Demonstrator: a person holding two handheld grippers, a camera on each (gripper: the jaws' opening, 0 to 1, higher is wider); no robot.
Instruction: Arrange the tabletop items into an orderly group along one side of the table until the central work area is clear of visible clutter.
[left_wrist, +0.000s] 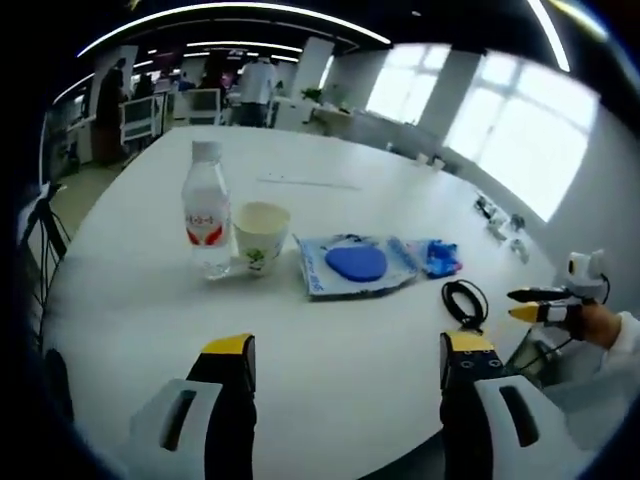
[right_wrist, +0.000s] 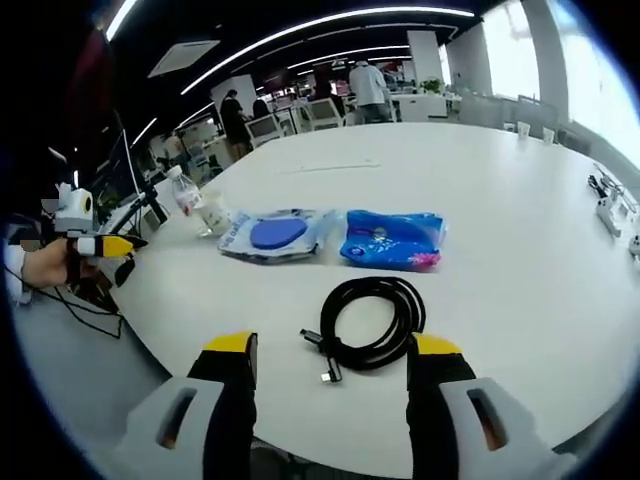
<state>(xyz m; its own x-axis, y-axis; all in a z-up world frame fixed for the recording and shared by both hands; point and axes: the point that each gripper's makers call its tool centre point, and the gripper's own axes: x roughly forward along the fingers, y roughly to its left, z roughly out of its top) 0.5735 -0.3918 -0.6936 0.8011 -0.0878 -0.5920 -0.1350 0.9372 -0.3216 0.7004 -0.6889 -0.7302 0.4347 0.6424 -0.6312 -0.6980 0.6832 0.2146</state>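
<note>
On the white table (left_wrist: 330, 400) a clear water bottle (left_wrist: 206, 215) with a red label stands beside a paper cup (left_wrist: 258, 235). To their right lie a clear packet with a blue disc (left_wrist: 355, 265), a blue packet (left_wrist: 437, 257) and a coiled black cable (left_wrist: 466, 300). My left gripper (left_wrist: 348, 350) is open above the bare near side of the table. My right gripper (right_wrist: 332, 348) is open, with the cable (right_wrist: 372, 322) just ahead between its jaws. Beyond it are the blue packet (right_wrist: 390, 240), the clear packet (right_wrist: 275, 235) and the bottle (right_wrist: 188, 200).
A thin pale strip (left_wrist: 305, 182) lies farther back on the table. Socket boxes (right_wrist: 610, 205) sit near the table's right edge. People, desks and chairs (right_wrist: 330, 110) stand behind the table. A hand holds the left gripper (right_wrist: 105, 245) off the table's edge.
</note>
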